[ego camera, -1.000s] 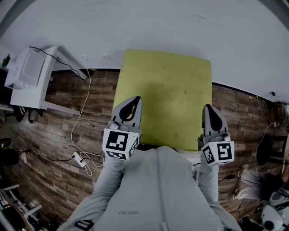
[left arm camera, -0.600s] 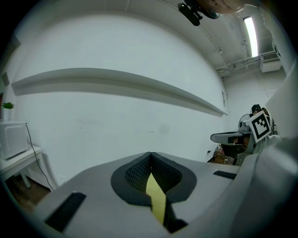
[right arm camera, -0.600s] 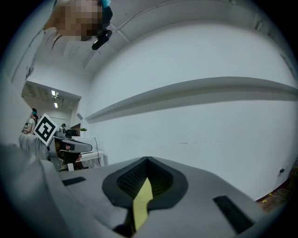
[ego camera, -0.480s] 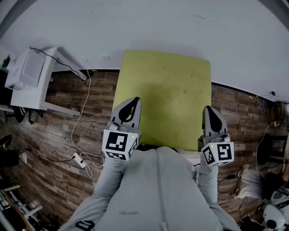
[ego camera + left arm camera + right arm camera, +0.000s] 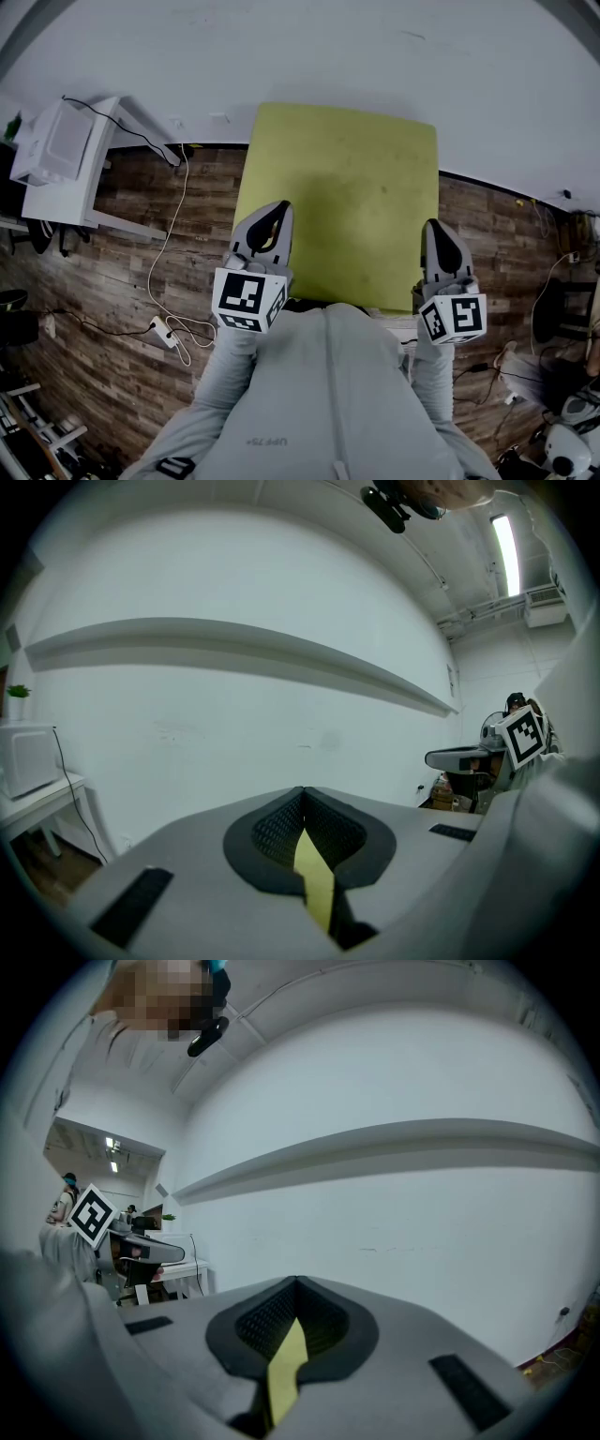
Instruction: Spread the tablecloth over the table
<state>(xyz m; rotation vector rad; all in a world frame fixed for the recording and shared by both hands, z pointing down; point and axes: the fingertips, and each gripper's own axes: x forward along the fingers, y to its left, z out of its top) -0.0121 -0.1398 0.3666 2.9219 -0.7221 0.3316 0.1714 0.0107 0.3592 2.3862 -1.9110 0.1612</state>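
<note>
Left tongs [image 5: 272, 211]: jaws closed, pinching near-left corner of yellow-green tablecloth [image 5: 347, 187]; strip of cloth shows between pads. Right tongs [image 5: 436, 230]: closed the same way on near-right corner. Both roughly level, pointing at white wall [image 5: 328, 56]. Tablecloth stretched flat from tongs to wall, far edge at wall base. Wood floor [image 5: 141, 244] either side; white cable [image 5: 169, 262] on floor at left.

White plaster wall [image 5: 328, 47] closes 12 o'clock, just behind the flat yellow-green tablecloth [image 5: 342, 202]. 10 o'clock: white desk [image 5: 70, 208] with a box, well apart; white cables [image 5: 187, 330] trail over brown wood-plank floor [image 5: 122, 272] at 8 o'clock. 3 o'clock: floor open beside the cloth.
</note>
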